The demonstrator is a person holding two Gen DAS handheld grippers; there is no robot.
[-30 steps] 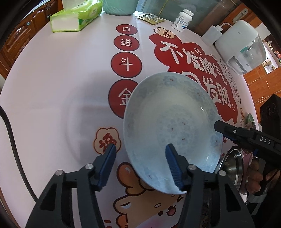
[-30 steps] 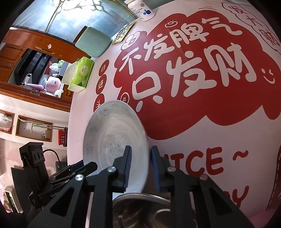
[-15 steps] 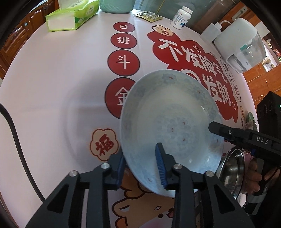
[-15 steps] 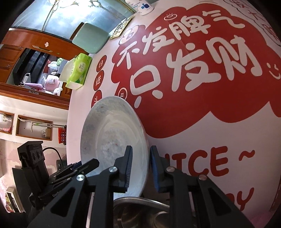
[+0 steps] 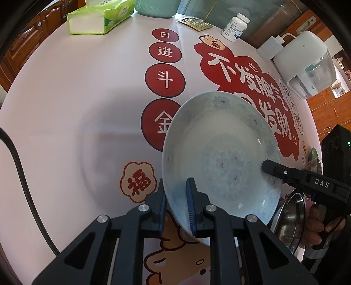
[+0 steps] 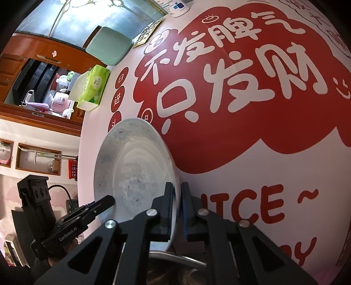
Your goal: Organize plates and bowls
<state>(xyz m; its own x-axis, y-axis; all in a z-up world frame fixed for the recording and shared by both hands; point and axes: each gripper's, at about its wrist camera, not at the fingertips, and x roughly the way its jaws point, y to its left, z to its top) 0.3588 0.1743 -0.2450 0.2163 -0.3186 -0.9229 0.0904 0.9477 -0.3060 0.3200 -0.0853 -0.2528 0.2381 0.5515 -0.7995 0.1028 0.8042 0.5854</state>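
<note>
Pink tablecloth (image 5: pixel 65 109) with red print; wooden cabinets (image 5: pixel 28 39) behind table.

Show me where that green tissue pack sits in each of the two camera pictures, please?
Left wrist view: the tissue pack lies at the top left, on the table's far edge.
Right wrist view: the tissue pack is at the left, above the middle, by the table's edge.
Shared landmark: the pale blue plate, below and right of the pack in both views.
</note>
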